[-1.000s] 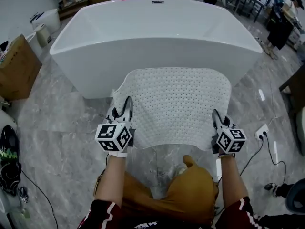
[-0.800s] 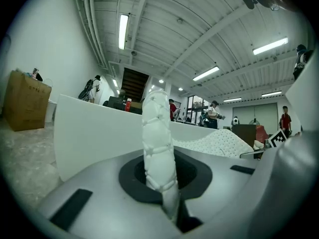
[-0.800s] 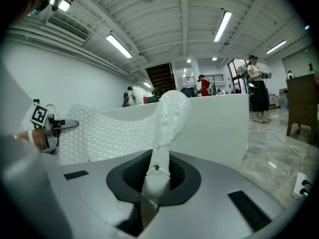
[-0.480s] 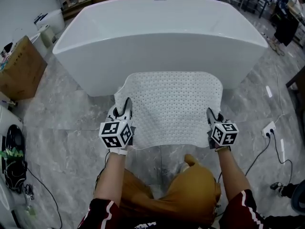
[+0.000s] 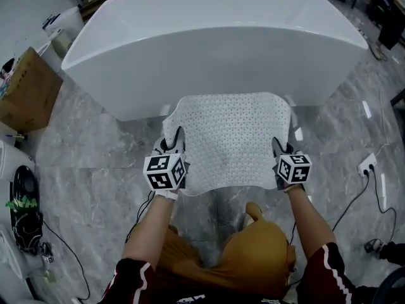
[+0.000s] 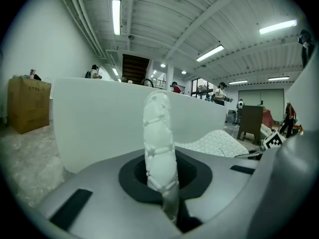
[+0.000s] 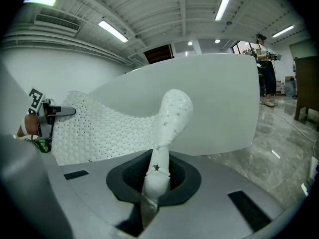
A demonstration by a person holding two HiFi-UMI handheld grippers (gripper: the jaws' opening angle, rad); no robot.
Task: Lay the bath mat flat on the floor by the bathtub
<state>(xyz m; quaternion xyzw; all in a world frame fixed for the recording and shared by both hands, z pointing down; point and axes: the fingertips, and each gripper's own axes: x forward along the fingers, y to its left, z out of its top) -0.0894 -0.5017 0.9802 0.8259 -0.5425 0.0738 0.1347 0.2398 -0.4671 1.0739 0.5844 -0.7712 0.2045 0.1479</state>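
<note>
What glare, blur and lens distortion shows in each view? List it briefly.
Head view: sharp, evenly lit, pale glints on the marble floor beside the bathtub. Left gripper view: fisheye with black corners; the pinched bath mat edge is soft. Right gripper view: same fisheye; ceiling strip lights blow out.

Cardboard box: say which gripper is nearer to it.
Left. The left gripper holds the bath mat by its edge toward the cardboard box; the right gripper holds the opposite edge, farther away.

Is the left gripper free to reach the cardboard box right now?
Probably not: the left gripper has its jaws shut on the bath mat, and the right gripper holds the other side. The floor toward the cardboard box looks bare, but it must let go first.
</note>
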